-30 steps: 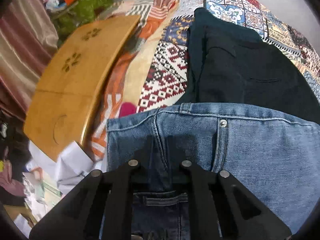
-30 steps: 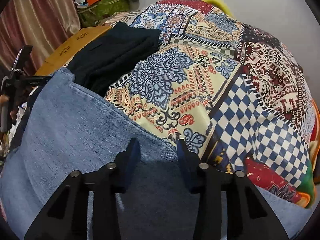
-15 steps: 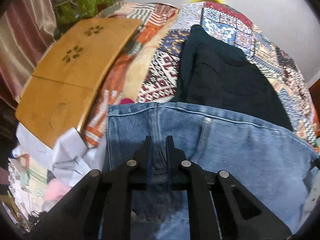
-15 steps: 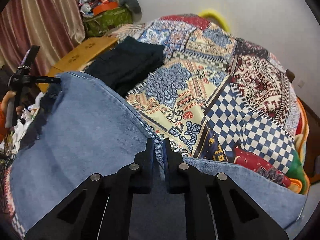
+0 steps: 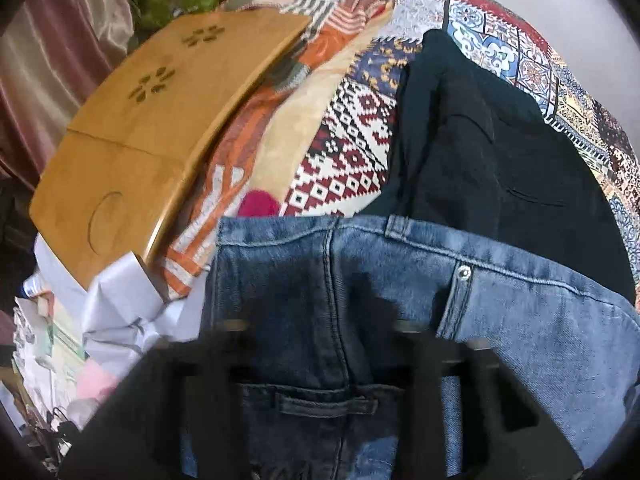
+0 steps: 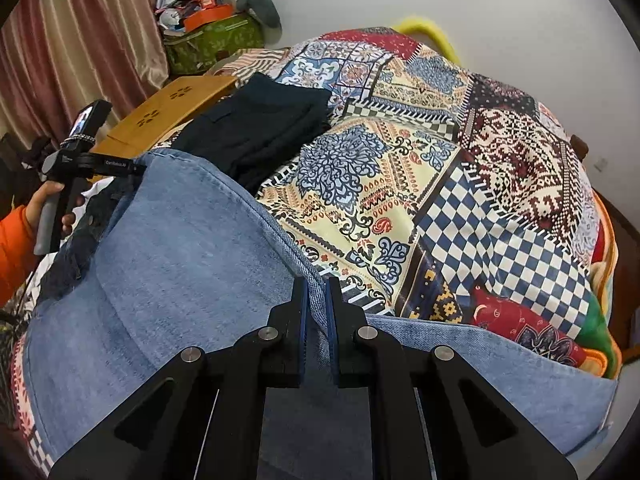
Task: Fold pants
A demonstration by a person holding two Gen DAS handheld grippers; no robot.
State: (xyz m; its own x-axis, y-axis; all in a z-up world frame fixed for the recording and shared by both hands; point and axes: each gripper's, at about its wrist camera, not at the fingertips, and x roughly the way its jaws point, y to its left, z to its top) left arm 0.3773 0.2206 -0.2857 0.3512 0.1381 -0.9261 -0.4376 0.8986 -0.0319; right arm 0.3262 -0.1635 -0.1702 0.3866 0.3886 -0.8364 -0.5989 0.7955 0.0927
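Observation:
Blue jeans (image 5: pixel 520 320) lie on the patchwork quilt (image 6: pixel 480 200), waistband toward the left gripper. My left gripper (image 5: pixel 320 328) is blurred and its jaws are opening. The fly seam and a belt loop lie between the spread fingers, and the pads no longer press on the denim. In the right wrist view the left gripper (image 6: pixel 80 160) hangs over the waist end, held by a hand in an orange sleeve. My right gripper (image 6: pixel 316 284) is shut on the folded edge of the jeans (image 6: pixel 180 260), which is lifted slightly.
Folded dark pants (image 5: pixel 480 140) lie beyond the waistband, seen also as dark pants (image 6: pixel 260 128). A wooden lap tray (image 5: pixel 160 120) rests at the bed's left edge, above white papers (image 5: pixel 112 300). A green bag (image 6: pixel 208 40) and curtains stand behind.
The left jaws, shut on the waistband before, have spread apart. The right jaws closed on the jeans' edge and rose a little with it.

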